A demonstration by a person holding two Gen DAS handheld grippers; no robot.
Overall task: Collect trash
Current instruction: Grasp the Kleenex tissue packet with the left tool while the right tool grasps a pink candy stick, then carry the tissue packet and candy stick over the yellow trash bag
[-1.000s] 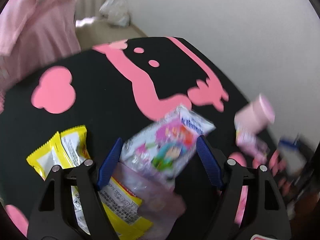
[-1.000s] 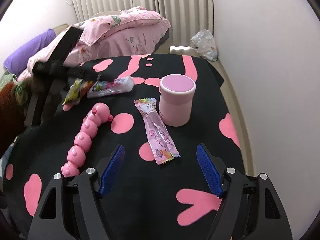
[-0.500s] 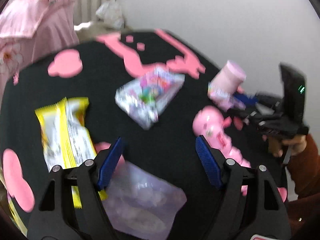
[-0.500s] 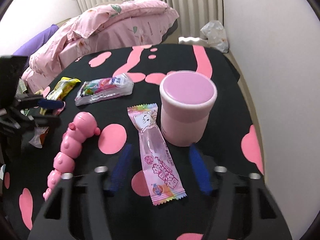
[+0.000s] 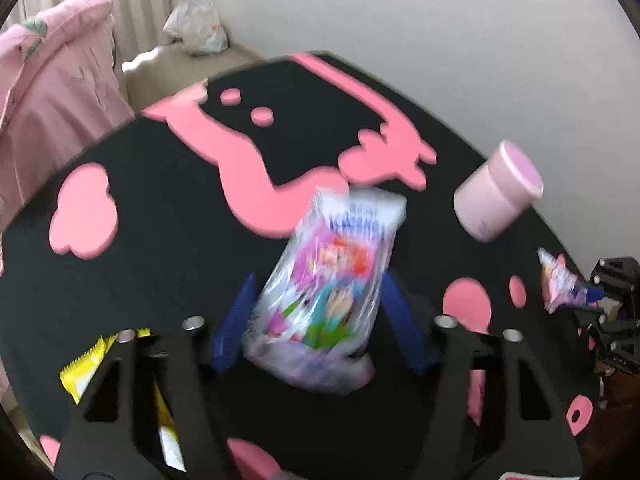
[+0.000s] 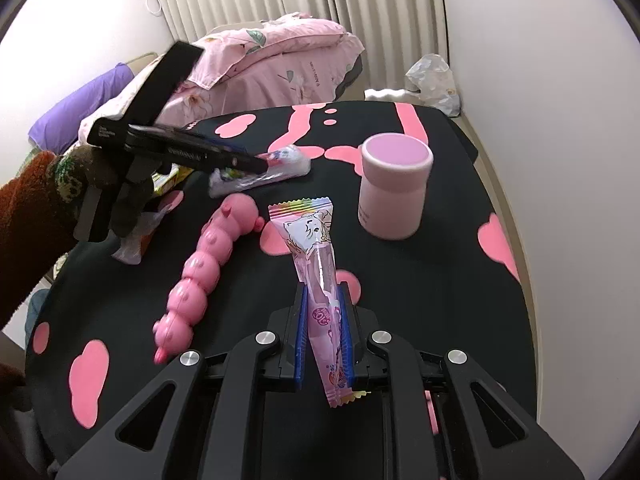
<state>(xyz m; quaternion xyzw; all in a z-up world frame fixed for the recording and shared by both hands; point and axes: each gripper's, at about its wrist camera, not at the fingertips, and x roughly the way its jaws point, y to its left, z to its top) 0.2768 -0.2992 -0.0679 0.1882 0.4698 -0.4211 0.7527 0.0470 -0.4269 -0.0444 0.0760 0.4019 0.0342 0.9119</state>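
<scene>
My right gripper (image 6: 324,332) is shut on a long pink candy wrapper (image 6: 318,264) and holds it tilted above the black table; it also shows at the right in the left wrist view (image 5: 560,284). My left gripper (image 5: 320,312) has its blue fingers close on both sides of a colourful cartoon snack packet (image 5: 332,280); the view is blurred and contact is unclear. From the right wrist view the left gripper (image 6: 256,164) sits over that packet (image 6: 280,168).
A pink lidded cup (image 6: 394,192) stands at the right. A pink caterpillar toy (image 6: 204,268) lies left of centre. A yellow wrapper (image 5: 92,364) and a clear bag (image 6: 132,244) lie near the left edge. The table (image 6: 460,280) ends close to the wall.
My right gripper closed on the pink candy wrapper and lifted it. My left gripper swung back over the cartoon packet, and its fingers narrowed around it.
</scene>
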